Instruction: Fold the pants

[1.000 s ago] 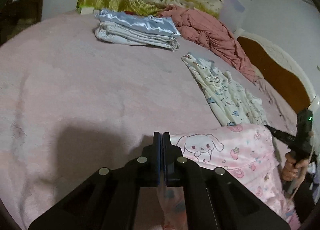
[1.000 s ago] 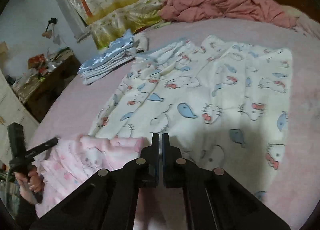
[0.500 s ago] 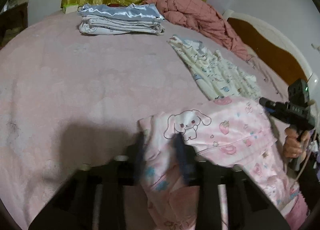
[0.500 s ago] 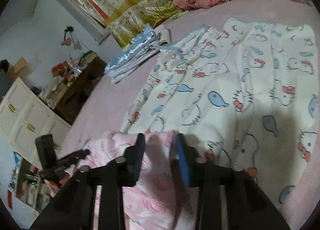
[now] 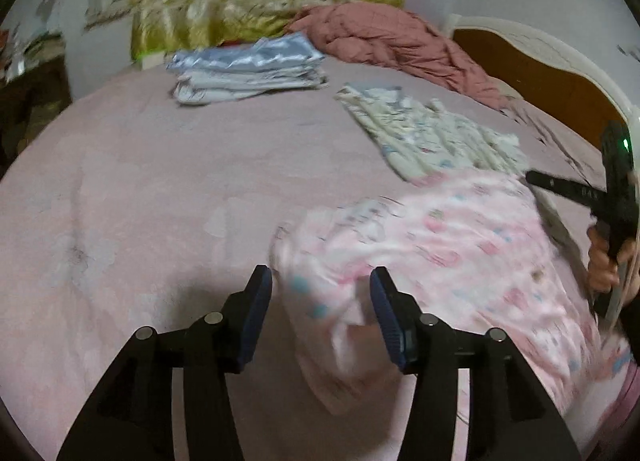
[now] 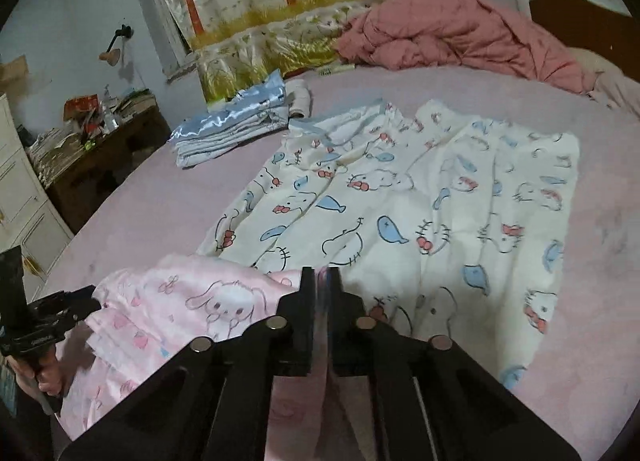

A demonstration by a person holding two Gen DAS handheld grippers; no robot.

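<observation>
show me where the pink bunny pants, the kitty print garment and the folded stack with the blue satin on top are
pink bunny pants [image 6: 224,301]: right wrist view, on the bunny print.
kitty print garment [image 6: 400,221]: right wrist view, on its spread middle.
folded stack [image 5: 248,69]: left wrist view, on its front edge below the blue satin.

From my right wrist view, the pants [image 6: 168,313] lie on the bed [image 6: 160,201], left of the spread pajama top [image 6: 400,213]; the folded stack [image 6: 232,129] sits behind it, the quilt [image 6: 448,37] farther back.
</observation>
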